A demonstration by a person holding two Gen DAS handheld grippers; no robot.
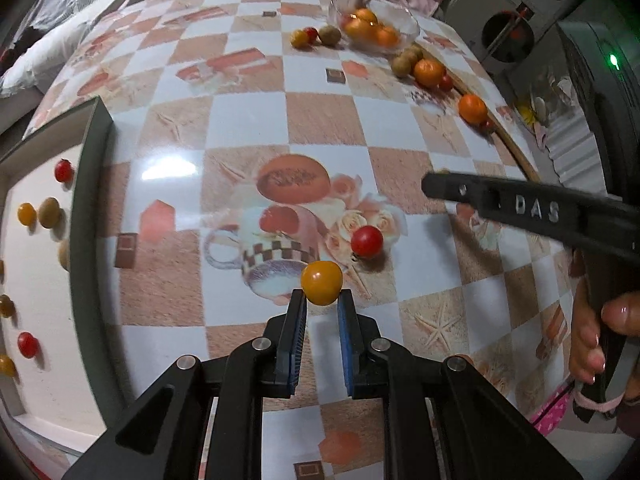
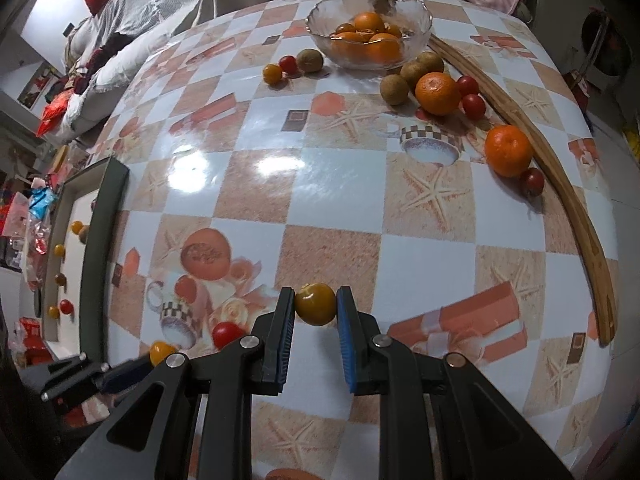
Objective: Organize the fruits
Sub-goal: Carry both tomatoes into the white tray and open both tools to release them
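between each gripper's fingertips sits one fruit: left gripper point(image 1: 322, 306) clamps a yellow tomato point(image 1: 321, 282), right gripper point(image 2: 316, 304) an olive-brown fruit point(image 2: 316, 304).

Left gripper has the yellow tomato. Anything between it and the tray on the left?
Nothing visible blocks it. The left gripper holds the yellow tomato; bare tabletop runs to the tray. The red tomato lies on the far side.

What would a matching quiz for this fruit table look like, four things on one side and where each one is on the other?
Things:
1. yellow tomato
2. brownish-yellow fruit
3. glass bowl
4. red tomato

Places:
A. far end of the table, holding oranges
B. between the right gripper fingers
C. loose on the tablecloth
D. between the left gripper fingers

Pairs: 1-D, 2-B, 3-A, 4-C
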